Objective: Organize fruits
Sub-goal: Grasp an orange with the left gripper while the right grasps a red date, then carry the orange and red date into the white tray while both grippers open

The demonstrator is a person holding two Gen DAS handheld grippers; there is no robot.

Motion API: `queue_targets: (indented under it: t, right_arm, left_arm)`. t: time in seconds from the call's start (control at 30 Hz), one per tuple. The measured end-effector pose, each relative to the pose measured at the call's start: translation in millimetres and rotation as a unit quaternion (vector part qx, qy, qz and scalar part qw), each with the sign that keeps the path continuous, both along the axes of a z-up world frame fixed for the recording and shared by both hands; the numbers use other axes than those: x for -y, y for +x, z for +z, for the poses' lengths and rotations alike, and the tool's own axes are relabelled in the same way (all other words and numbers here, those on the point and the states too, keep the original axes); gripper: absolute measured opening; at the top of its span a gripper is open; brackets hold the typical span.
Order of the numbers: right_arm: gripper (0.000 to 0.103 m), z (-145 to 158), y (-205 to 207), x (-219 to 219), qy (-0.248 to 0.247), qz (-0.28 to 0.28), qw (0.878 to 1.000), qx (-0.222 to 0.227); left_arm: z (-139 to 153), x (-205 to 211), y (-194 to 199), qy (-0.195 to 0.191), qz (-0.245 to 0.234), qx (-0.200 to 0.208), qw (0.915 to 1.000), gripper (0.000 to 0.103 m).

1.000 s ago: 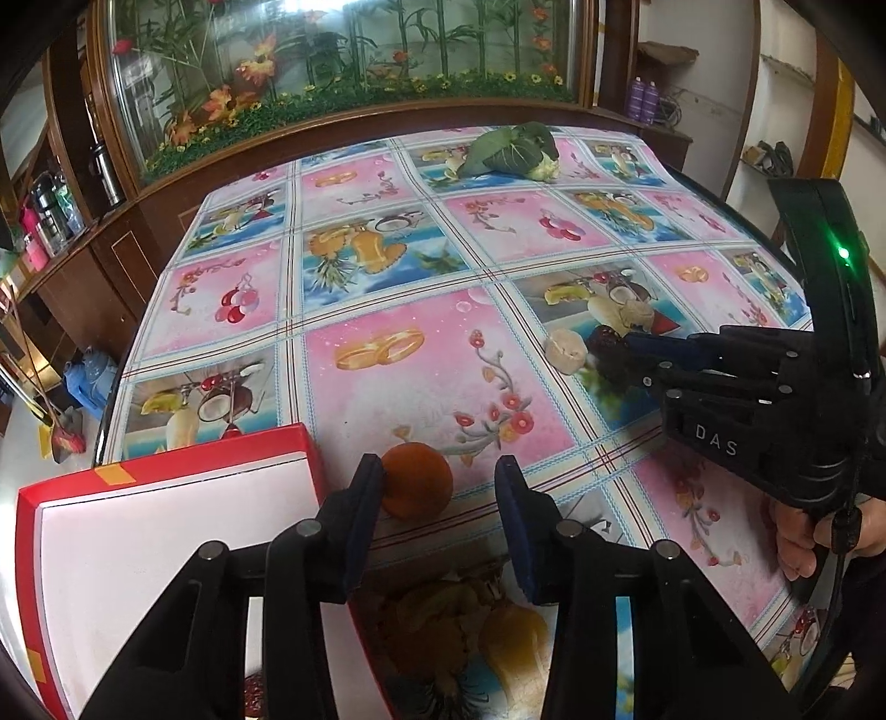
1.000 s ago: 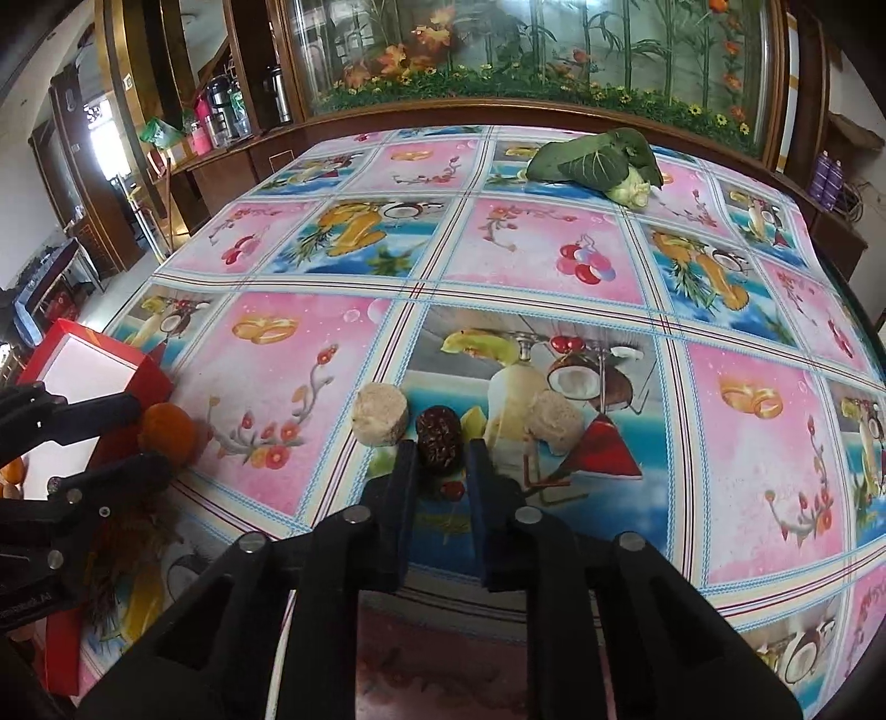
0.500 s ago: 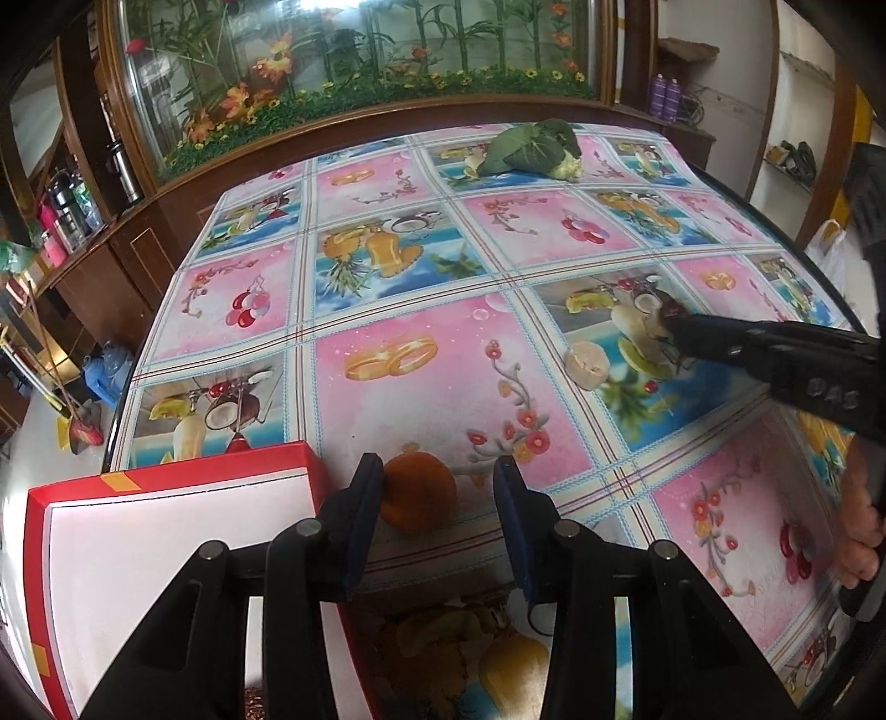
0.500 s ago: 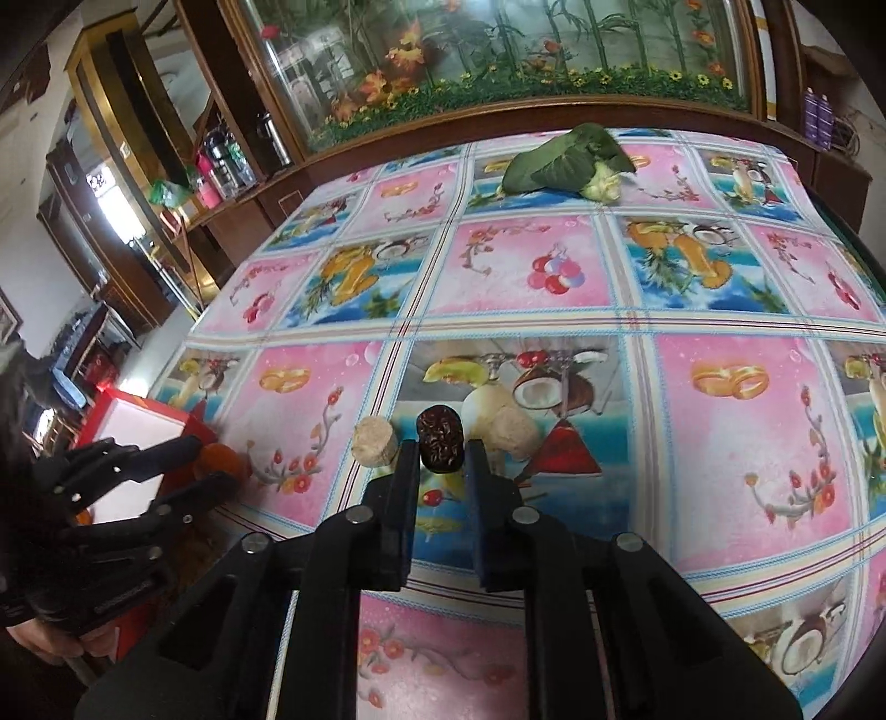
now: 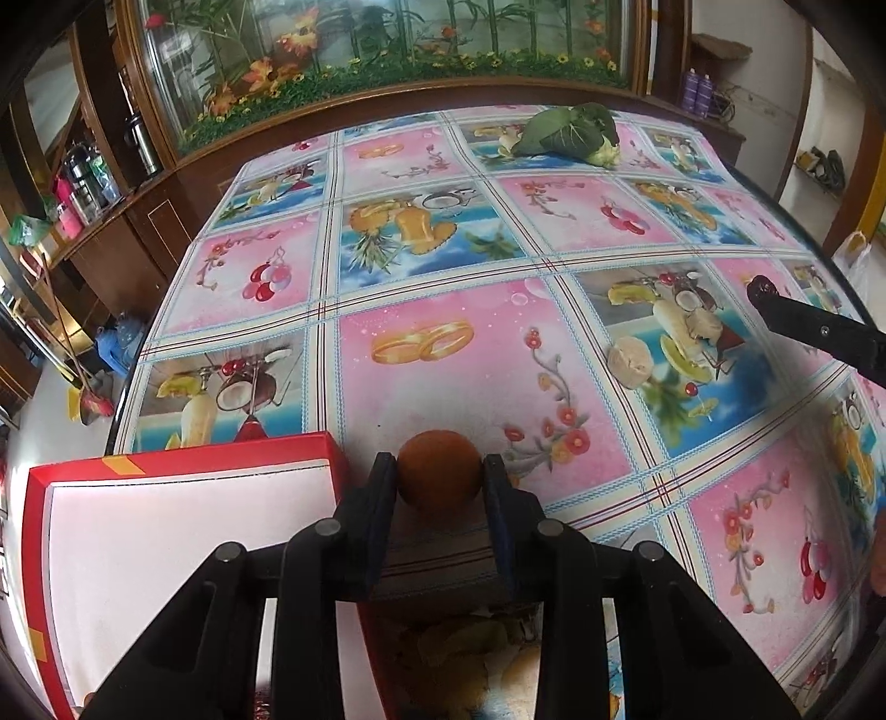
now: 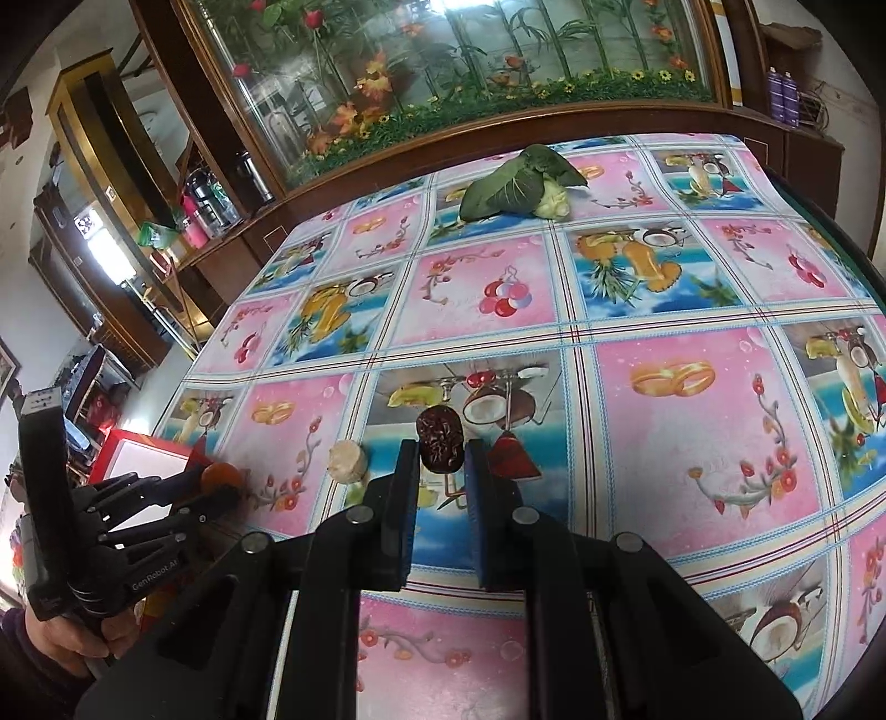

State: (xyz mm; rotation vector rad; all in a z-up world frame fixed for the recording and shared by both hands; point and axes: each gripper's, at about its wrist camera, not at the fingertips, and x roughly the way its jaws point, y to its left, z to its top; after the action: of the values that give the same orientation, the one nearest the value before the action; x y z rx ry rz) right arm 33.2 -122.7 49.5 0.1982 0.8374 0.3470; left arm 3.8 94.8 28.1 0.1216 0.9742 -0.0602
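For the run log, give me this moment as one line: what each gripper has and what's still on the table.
left gripper: shut on orange beside red box | right gripper: shut on dark date | left on table: pale fruit piece, leafy vegetable

You see a round orange fruit (image 5: 439, 471), a wrinkled dark-red date (image 6: 440, 446), and a pink-and-blue fruit-print checked tablecloth (image 5: 454, 310).

Leafy cabbage (image 5: 570, 133) near aquarium (image 5: 387, 44)
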Motion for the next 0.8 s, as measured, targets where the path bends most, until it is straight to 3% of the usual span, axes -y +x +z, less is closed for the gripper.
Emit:
queue_targets:
  t: [0.27,0.5,0.67,0.8]
  right_arm:
    - [0.018,3,-5,-6,-0.004,0.009,1.0,0.014]
    - [0.018,6,-23,-28,-0.007,0.04,0.998,0.043]
    - [0.018,2,-45,-51,-0.01,0.06,0.997,0.047]
    - [0.018,4,-68,-79,-0.021,0.083,0.994,0.062]
  left_arm:
    - [5,5,-9,-0.031,0.009,0.007,0.9995,0.03]
    - [42,13,-48,-0.055,0.003,0.062,0.9965,0.03]
    - [60,-4,-82,-0.062,0.034,0.093,0.9931,0.03]
    - [63,-31,-104,-0.046,0.073,0.105,0.9907,0.03]
